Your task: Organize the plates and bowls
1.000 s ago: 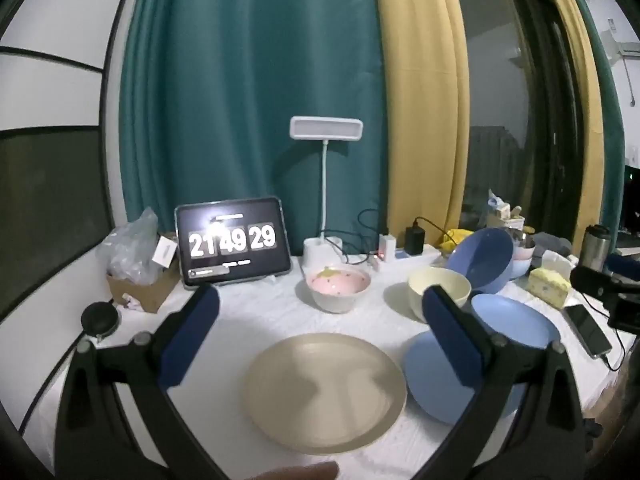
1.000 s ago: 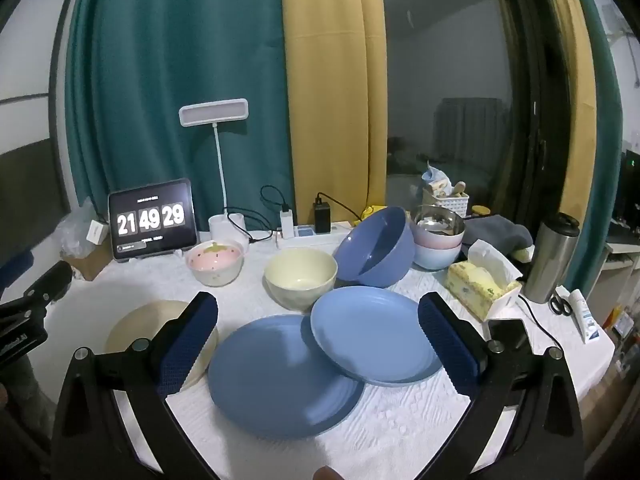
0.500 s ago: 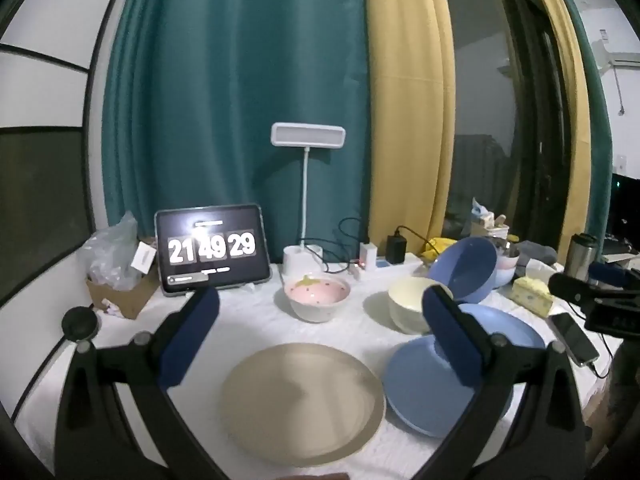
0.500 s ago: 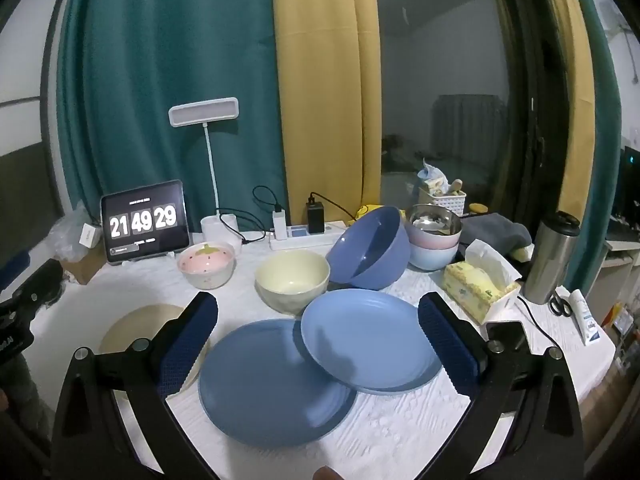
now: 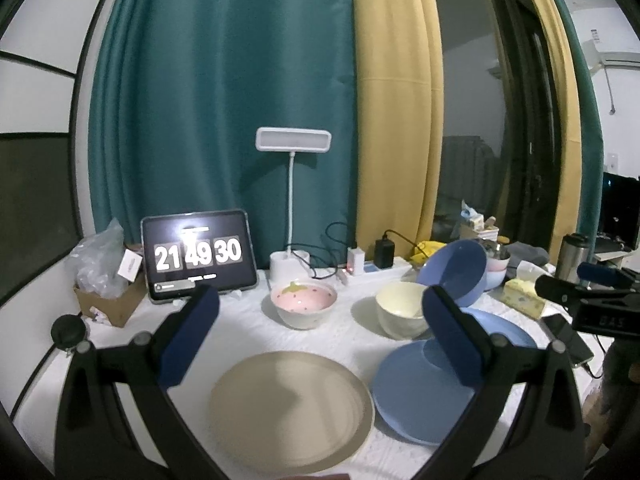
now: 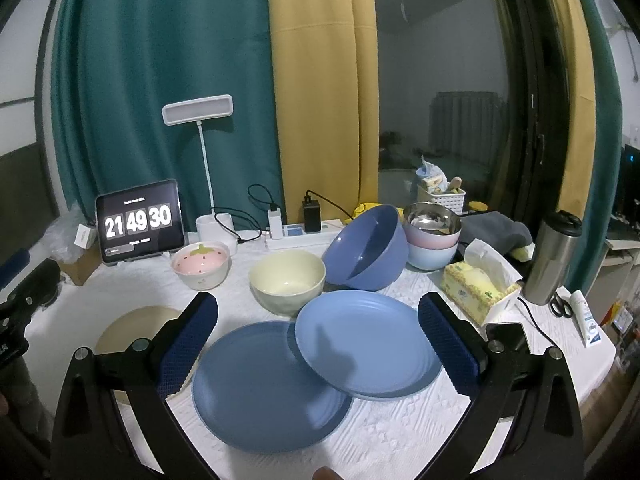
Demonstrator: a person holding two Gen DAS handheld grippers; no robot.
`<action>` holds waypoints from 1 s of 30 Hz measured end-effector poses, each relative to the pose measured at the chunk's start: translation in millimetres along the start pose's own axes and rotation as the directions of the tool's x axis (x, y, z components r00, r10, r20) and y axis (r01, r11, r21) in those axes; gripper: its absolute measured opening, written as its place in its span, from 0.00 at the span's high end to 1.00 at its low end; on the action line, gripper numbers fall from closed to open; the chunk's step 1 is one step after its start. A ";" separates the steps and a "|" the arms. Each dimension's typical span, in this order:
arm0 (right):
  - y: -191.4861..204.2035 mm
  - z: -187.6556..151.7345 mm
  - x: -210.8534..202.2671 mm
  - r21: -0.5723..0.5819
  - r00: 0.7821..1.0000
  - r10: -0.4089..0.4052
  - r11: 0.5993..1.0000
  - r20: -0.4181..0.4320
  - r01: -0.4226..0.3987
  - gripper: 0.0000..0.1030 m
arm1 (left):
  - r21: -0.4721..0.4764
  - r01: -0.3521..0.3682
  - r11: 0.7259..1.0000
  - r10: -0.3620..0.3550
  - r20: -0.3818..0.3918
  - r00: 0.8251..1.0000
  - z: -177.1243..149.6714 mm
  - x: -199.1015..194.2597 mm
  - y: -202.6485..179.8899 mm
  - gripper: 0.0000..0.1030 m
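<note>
Now both jaws released, empty: left gripper (image 5: 320, 336) over round beige plate (image 5: 291, 407), lower centre; right gripper (image 6: 318, 340) over overlapping blue plates (image 6: 316, 364).

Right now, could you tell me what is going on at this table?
A person holds a gripper in each hand above a white table of dishes to organize. The left gripper is open over the beige plate; the right gripper is open over two overlapping blue plates. Neither holds anything. The bowls sit untouched behind.
</note>
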State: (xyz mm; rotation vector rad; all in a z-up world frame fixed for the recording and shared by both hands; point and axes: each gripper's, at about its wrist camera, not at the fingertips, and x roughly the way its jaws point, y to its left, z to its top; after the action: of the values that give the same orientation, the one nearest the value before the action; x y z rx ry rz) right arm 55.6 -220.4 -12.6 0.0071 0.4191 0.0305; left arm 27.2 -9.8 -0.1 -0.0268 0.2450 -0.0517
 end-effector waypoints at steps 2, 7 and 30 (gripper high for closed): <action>-0.9 0.4 1.0 0.000 1.000 0.000 1.000 0.000 0.000 0.00 | -0.001 0.002 1.000 -0.002 0.000 1.000 -0.8 -0.1 -0.2 0.01; -0.7 1.0 1.2 0.001 1.000 0.000 1.000 -0.001 0.000 0.00 | 0.000 0.003 1.000 -0.003 -0.002 1.000 1.3 2.0 -1.0 0.01; -5.9 1.9 6.0 -0.001 1.000 0.003 1.000 -0.005 -0.003 0.00 | 0.001 0.003 1.000 -0.003 -0.005 1.000 1.2 3.7 -3.2 0.01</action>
State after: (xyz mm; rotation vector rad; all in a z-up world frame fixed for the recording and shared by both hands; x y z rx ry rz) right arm 62.1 -226.2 -13.4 0.0068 0.4245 0.0338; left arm 30.8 -13.1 0.3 -0.0261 0.2499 -0.0549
